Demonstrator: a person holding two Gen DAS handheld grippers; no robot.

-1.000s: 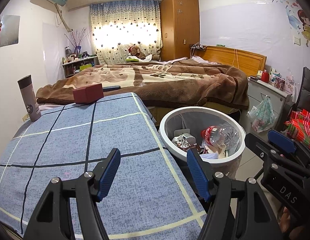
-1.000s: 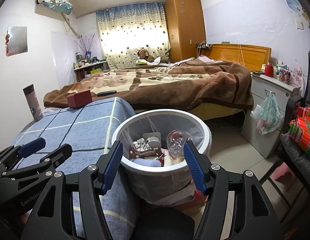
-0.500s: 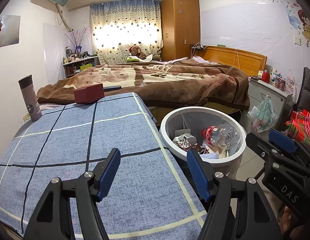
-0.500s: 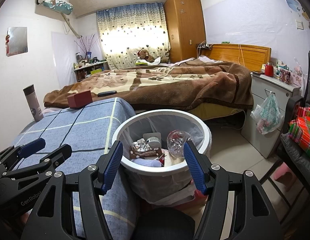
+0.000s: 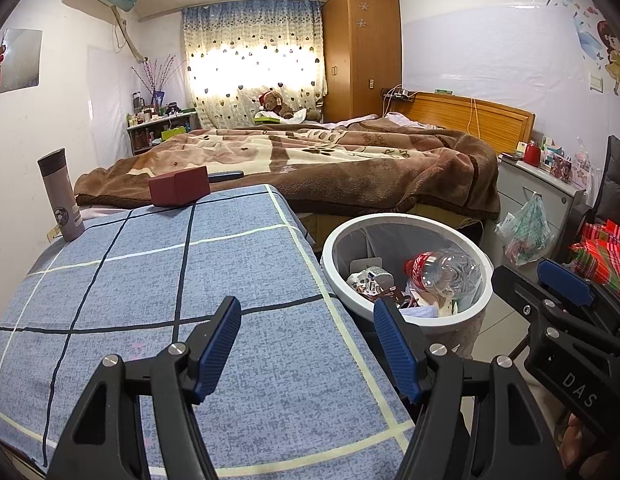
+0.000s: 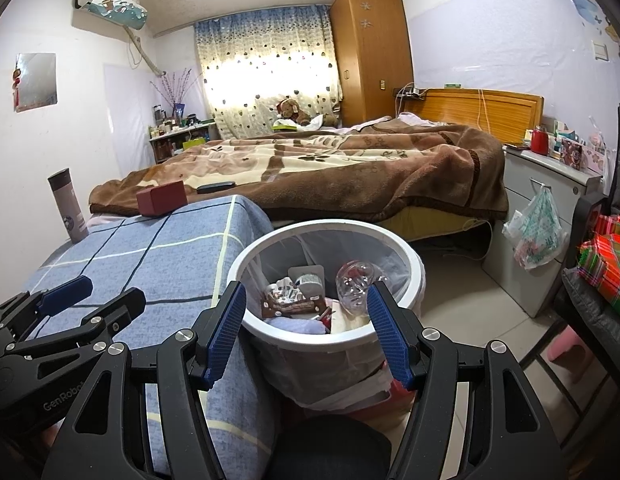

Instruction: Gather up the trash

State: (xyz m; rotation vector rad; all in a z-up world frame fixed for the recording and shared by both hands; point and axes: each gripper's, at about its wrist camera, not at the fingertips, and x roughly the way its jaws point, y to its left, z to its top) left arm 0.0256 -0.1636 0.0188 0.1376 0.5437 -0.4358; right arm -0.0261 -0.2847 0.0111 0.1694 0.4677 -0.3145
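Observation:
A white round trash bin (image 5: 406, 222) (image 6: 414, 276) with a clear liner stands on the floor beside the blue checked table. Inside lie a crushed clear plastic bottle (image 5: 446, 272) (image 6: 356, 284), snack wrappers (image 6: 291, 300) and other scraps. My left gripper (image 5: 310, 344) hovers open over the table's near right corner, nothing between its blue pads. My right gripper (image 6: 305, 332) is open just above the bin's near rim, empty. Each gripper shows in the other's view: the right gripper (image 5: 566, 312) at the right edge, the left gripper (image 6: 69, 308) at the lower left.
The blue checked tablecloth (image 5: 149, 272) carries a grey thermos (image 5: 61, 196) at its far left and a dark red box (image 5: 179, 186) at its far edge. Behind is a bed with a brown blanket (image 5: 330, 160). A grey cabinet with a hanging plastic bag (image 6: 538, 232) stands right.

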